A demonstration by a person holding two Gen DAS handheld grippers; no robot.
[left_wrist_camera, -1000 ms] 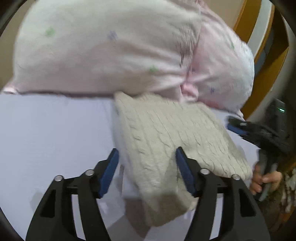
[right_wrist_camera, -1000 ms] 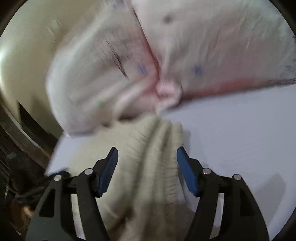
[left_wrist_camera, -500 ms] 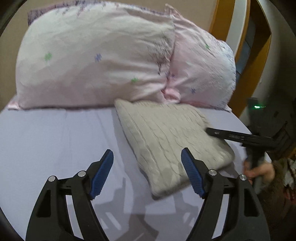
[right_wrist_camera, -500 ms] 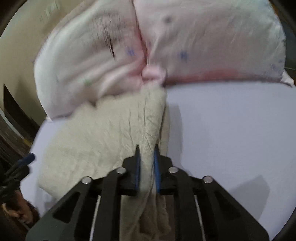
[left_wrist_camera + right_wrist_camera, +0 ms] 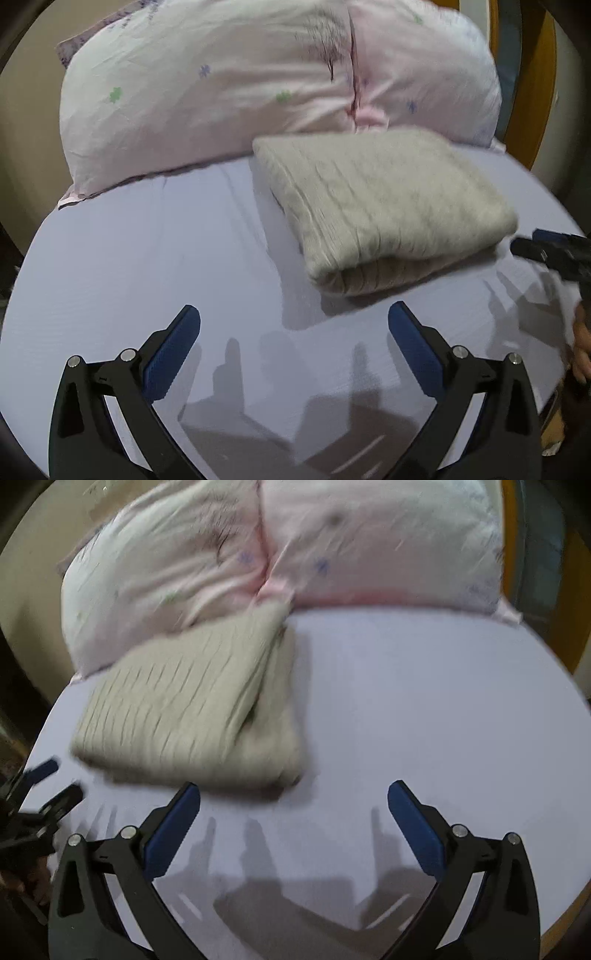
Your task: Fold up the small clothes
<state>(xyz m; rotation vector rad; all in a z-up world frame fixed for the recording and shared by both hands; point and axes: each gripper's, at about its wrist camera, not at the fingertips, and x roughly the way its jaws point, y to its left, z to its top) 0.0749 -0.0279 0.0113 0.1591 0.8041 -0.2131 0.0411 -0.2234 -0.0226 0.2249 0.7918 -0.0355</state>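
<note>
A folded cream cable-knit sweater lies on the lavender bed sheet, its far edge against the pillows. It also shows in the right wrist view. My left gripper is open and empty, above the sheet just in front of the sweater. My right gripper is open and empty, in front of the sweater's right corner. The right gripper's tip shows at the right edge of the left wrist view. The left gripper's tip shows at the left edge of the right wrist view.
Two pink flowered pillows lean at the head of the bed behind the sweater. A yellow wooden frame stands at the far right. The sheet's edge drops off at lower right.
The right gripper, shut on the sweater half a second ago, has opened and let it go. Both grippers have drawn back from the sweater, which now lies folded flat.
</note>
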